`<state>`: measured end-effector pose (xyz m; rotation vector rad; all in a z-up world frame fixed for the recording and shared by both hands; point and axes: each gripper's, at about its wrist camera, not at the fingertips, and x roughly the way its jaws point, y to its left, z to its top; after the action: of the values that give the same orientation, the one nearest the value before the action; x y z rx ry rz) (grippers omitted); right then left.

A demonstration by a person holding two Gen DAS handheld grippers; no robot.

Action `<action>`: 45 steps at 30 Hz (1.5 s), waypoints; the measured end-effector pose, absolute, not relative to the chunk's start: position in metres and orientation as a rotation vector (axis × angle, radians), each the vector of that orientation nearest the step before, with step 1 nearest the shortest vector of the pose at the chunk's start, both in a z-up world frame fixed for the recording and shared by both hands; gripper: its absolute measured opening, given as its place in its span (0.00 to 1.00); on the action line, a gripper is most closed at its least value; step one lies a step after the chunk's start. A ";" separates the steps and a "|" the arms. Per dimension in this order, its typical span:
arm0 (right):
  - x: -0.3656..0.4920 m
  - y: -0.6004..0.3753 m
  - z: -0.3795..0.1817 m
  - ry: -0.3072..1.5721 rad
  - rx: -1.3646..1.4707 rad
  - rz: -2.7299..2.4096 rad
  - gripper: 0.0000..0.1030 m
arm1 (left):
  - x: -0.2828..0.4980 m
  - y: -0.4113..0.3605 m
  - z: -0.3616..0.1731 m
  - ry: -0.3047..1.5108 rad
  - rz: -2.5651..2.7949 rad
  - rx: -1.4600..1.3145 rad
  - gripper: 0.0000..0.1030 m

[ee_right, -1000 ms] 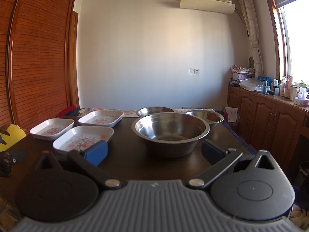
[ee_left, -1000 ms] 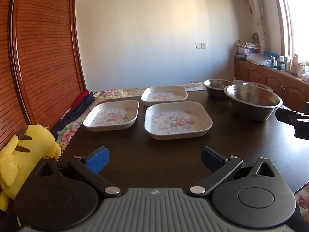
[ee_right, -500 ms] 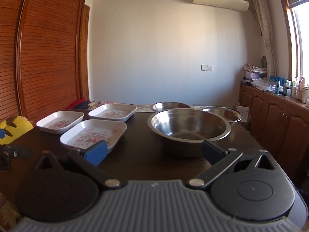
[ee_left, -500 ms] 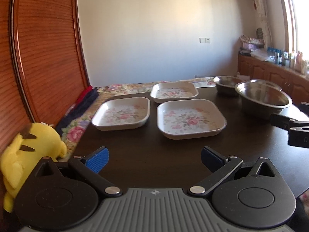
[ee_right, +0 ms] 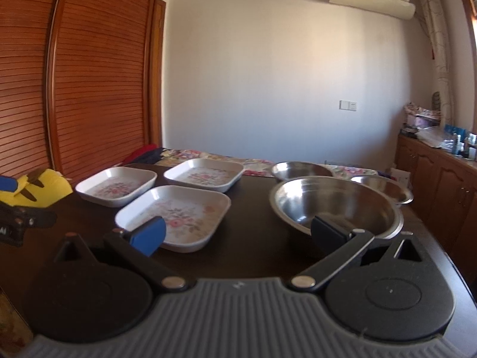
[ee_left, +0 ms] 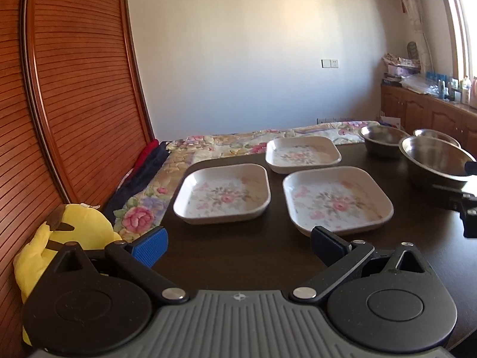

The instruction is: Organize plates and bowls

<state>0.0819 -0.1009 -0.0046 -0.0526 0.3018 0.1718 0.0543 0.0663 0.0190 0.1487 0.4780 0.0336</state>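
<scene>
Three white square floral plates lie on the dark table: a left plate [ee_left: 223,194], a near right plate [ee_left: 337,199] and a far plate [ee_left: 302,154]. Three steel bowls stand to the right: a large bowl [ee_right: 337,205], a far bowl [ee_right: 301,169] and a right bowl [ee_right: 384,187]. My left gripper [ee_left: 240,246] is open and empty, just short of the plates. My right gripper [ee_right: 238,235] is open and empty, between the near right plate [ee_right: 176,214] and the large bowl.
A yellow plush toy [ee_left: 59,244] sits off the table's left edge. A floral cloth [ee_left: 226,146] lies beyond the table. A wooden slatted door [ee_left: 74,89] is at left and a cabinet counter with clutter [ee_right: 441,161] at right.
Both grippers have moved forward and turned left, so the plates and bowls look closer and shifted right. Both stay open and empty.
</scene>
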 end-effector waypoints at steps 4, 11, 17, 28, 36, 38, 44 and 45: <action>0.092 -0.094 -0.002 0.323 -0.049 0.201 1.00 | 0.067 0.077 0.022 0.459 0.017 0.136 1.00; 0.111 -0.082 -0.003 0.374 -0.041 0.246 0.96 | 0.089 0.083 0.019 0.470 -0.042 0.112 0.87; 0.134 -0.076 -0.009 0.436 -0.010 0.263 0.82 | 0.110 0.077 0.005 0.517 -0.130 0.098 0.65; 0.166 -0.079 -0.028 0.550 0.035 0.235 0.55 | 0.147 0.061 -0.014 0.601 -0.231 0.016 0.41; 0.178 -0.084 -0.038 0.602 0.049 0.223 0.44 | 0.161 0.054 -0.023 0.633 -0.223 0.014 0.25; 0.179 -0.084 -0.038 0.599 0.046 0.220 0.40 | 0.163 0.054 -0.025 0.636 -0.224 0.011 0.23; 0.183 -0.087 -0.038 0.596 0.054 0.220 0.33 | 0.169 0.052 -0.030 0.643 -0.213 0.021 0.18; 0.184 -0.087 -0.038 0.596 0.059 0.219 0.32 | 0.170 0.051 -0.032 0.644 -0.213 0.023 0.16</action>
<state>0.1836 -0.0870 -0.0377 0.0593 0.5963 0.2187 0.1703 0.0512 -0.0315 0.0235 0.6444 -0.2131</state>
